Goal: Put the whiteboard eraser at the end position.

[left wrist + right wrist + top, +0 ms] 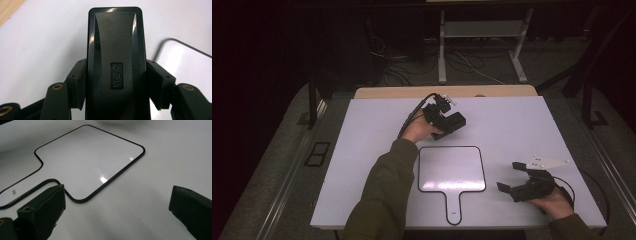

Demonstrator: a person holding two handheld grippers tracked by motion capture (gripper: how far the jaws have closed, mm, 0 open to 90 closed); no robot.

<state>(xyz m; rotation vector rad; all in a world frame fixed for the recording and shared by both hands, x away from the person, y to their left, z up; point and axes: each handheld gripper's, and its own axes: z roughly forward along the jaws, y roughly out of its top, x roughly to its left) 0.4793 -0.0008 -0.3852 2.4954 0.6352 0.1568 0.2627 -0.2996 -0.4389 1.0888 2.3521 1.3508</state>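
The right claw (510,176) rests low over the desk (522,130) at the near right, jaws spread wide with nothing between them; in the right gripper view only bare white surface lies in the gap. Just ahead of it, off its left jaw, lies the board (90,162): a flat, glossy white panel with rounded corners, a thin black rim and a narrow handle, its face blank as far as can be seen. Beyond the board's far edge, the left claw (451,123) is clamped on the eraser (116,62), carried clear of the desk, so the pick-up looks done. The jaws press on its long sides about halfway along, and its far end juts out ahead of them. The eraser is a black block of moulded plastic, rounded at the corners, with a smooth, slightly shiny back that dips in a shallow curve and bears a small raised "deli" badge. What seems left is to bring it to the board, just beside this claw, and wipe or set it down; the right claw may have to steady the board by its handle. The desk is a plain matte white sheet.
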